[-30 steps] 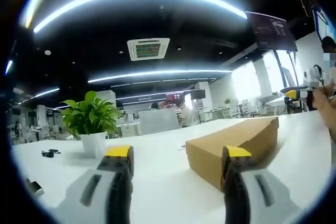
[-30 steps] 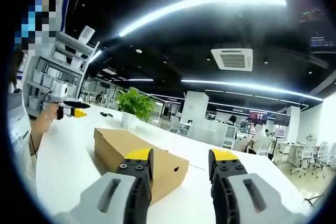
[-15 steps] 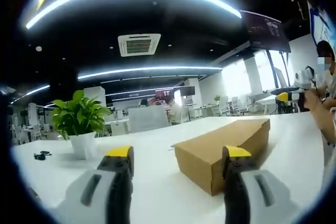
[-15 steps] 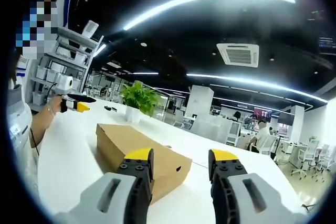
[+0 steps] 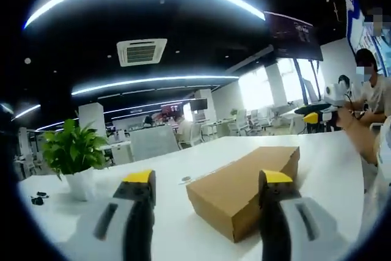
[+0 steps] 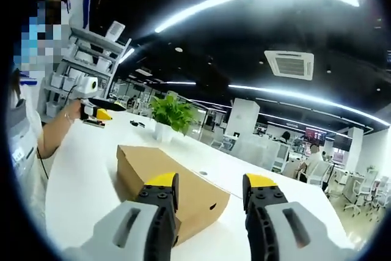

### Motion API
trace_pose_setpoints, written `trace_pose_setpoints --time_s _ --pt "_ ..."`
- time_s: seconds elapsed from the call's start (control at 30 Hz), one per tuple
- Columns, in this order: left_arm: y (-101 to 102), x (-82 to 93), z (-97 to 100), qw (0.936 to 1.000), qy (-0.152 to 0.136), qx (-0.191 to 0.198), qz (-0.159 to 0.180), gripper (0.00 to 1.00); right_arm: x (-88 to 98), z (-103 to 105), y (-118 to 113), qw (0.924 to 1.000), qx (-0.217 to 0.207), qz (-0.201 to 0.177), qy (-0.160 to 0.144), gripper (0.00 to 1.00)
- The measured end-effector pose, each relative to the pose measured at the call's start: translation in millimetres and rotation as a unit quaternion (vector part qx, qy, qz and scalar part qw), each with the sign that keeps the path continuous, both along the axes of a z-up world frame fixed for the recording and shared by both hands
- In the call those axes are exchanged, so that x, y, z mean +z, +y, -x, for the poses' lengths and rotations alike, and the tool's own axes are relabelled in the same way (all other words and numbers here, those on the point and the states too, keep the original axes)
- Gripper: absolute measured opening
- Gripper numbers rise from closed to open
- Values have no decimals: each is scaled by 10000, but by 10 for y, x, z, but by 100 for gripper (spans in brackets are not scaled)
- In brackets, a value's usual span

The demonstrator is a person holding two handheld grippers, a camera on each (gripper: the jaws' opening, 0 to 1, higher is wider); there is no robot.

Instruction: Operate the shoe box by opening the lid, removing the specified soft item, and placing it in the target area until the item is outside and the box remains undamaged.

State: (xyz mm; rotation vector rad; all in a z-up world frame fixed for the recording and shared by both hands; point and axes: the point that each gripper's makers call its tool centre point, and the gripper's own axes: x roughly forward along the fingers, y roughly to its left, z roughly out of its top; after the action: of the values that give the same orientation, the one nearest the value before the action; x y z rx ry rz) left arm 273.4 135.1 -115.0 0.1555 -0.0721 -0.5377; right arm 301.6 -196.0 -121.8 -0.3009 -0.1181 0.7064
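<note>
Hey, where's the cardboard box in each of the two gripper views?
Left gripper view: the box sits right of centre, low, its near corner behind the right jaw.
Right gripper view: the box sits left of centre, low, partly behind the left jaw.
Shared landmark: the potted plant on the white table.

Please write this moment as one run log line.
stage: approach | shoe box: closed, on white table | left gripper: open, empty | right gripper: open, empty | potted plant: beyond box
</note>
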Motion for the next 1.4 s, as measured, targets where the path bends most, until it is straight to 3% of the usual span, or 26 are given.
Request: trace_pose_setpoints --time_s 0.2,0.33,0.4,0.6,0.87,1.07,1.23,1.4 --pt "-85 -234 -97 9997 145 -163 101 68 -304 -90 82 9995 192 56 237 43" --pt "-31 -368 -160 9994 232 -191 188 66 -513 -120 161 9978 421 -154 492 43" --pt "-30 -447 -170 9990 302 -245 211 66 -607 -102 196 9967 533 -56 613 43" --pt "-50 -626 -202 9976 594 -334 109 64 -616 -87 174 9959 560 -266 664 43" --pt "-203 -888 -244 9943 909 -500 -239 61 -731 -134 182 9951 539 -205 800 44" --pt "-289 -937 -229 9926 998 -670 -188 55 -847 -150 235 9938 640 -78 909 45" --pt "-353 -1011 -231 9912 1047 -741 -319 55 -961 -195 232 9923 625 0 1066 46" --pt "-397 -1030 -222 9898 1127 -845 -226 54 -989 -187 254 9909 698 -62 1146 45"
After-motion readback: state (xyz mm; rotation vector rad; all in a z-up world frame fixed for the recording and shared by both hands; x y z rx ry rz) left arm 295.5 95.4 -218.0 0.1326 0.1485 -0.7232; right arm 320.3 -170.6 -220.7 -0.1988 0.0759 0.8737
